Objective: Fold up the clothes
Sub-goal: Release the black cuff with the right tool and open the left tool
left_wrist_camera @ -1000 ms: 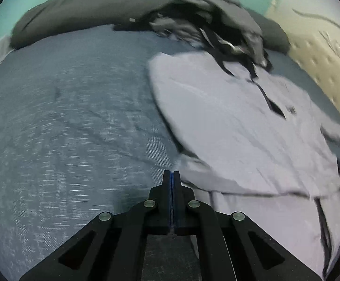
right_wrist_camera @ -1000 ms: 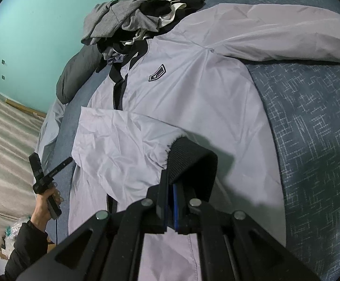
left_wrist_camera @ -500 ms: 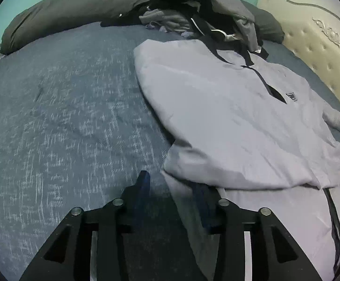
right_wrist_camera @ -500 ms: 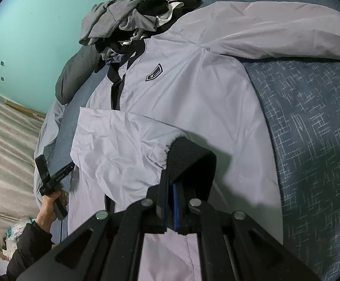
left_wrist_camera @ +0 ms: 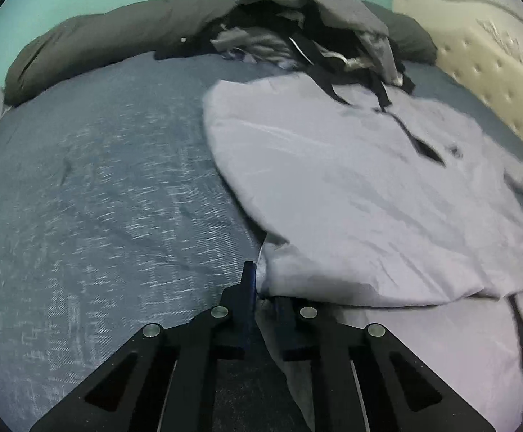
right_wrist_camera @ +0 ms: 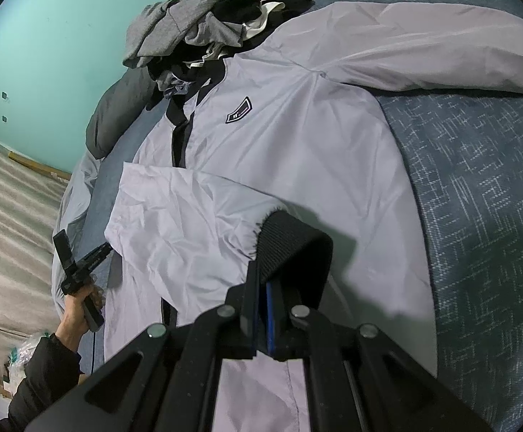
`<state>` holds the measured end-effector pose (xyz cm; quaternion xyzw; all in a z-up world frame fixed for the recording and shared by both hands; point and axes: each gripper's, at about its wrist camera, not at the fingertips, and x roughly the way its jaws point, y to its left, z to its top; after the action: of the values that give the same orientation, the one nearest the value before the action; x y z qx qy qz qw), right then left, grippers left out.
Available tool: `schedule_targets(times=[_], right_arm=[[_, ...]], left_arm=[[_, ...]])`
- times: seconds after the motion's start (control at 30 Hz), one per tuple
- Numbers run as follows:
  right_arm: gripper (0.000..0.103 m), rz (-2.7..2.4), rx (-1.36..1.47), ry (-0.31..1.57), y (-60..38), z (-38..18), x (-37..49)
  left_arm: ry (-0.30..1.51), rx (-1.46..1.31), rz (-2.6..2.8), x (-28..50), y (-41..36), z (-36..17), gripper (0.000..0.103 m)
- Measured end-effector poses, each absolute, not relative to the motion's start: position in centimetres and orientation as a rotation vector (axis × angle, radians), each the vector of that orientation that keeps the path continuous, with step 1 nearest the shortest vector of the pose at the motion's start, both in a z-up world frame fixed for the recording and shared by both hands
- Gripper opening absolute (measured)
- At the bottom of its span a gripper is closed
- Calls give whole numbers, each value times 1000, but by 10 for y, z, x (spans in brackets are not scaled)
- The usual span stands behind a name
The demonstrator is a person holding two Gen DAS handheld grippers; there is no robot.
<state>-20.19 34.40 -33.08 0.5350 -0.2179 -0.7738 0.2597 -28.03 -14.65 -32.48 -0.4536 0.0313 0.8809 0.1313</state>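
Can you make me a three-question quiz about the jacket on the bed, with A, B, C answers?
1. Where is the pile of clothes?
A. by the jacket's collar
B. on the floor
C. on the sleeve

2. What colour is the jacket?
A. red
B. pale grey with black trim
C. green

3. What is the right gripper doing?
A. hanging open
B. shut on the black cuff
C. holding a pillow

Answers:
1 A: the heap lies on the bed right at the collar.
2 B: the cloth is light grey, with a black zip strip and cuff.
3 B: its fingers are closed with the cuff pinched between them.
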Motion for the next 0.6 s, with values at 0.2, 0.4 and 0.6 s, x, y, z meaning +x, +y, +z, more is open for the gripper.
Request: schedule_targets(times=[0.2, 0.4, 0.6], right_arm=[[3, -2099, 1462, -521, 334, -330, -197], [3, -2128, 1520, -499, 339, -338, -191], [3, -2094, 1553, -509, 341, -346, -185]], left_arm=[[-5, -1389, 2562, -281, -160, -325, 8], [-75, -1464, 2522, -286, -165, -342, 8], [-177, -1481, 2494, -283, -176, -333, 16]])
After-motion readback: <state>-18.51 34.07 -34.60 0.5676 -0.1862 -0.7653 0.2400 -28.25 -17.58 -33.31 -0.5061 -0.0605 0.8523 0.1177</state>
